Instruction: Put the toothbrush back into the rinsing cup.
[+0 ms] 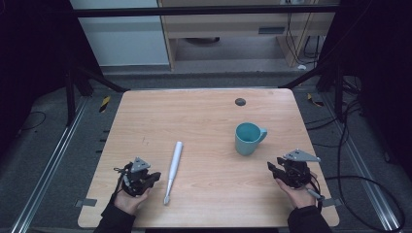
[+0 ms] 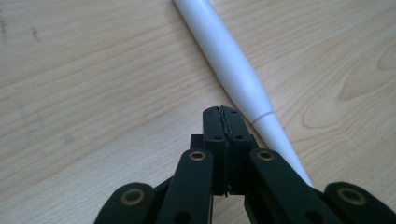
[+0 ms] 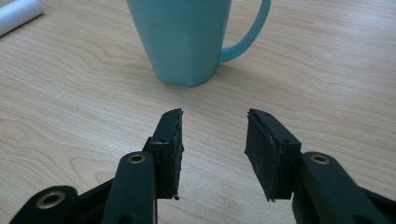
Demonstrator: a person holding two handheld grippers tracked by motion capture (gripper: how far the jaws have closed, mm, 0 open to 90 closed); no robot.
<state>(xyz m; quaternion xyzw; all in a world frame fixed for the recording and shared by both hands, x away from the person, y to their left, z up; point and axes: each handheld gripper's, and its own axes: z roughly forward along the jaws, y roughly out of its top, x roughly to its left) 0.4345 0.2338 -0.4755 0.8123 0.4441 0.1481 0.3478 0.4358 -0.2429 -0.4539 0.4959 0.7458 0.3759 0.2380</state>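
Wooden table [image 1: 204, 116]: white pen [image 1: 173, 171] lower centre, teal mug [image 1: 248, 138] right of centre. Left gripper [image 2: 223, 112] closed, empty, beside pen. Right gripper [image 3: 214, 135] parted, empty, near mug.

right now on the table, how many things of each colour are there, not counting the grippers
white: 1, the toothbrush
teal: 1, the mug
dark grey: 1, a small round disc near the far edge
total: 3
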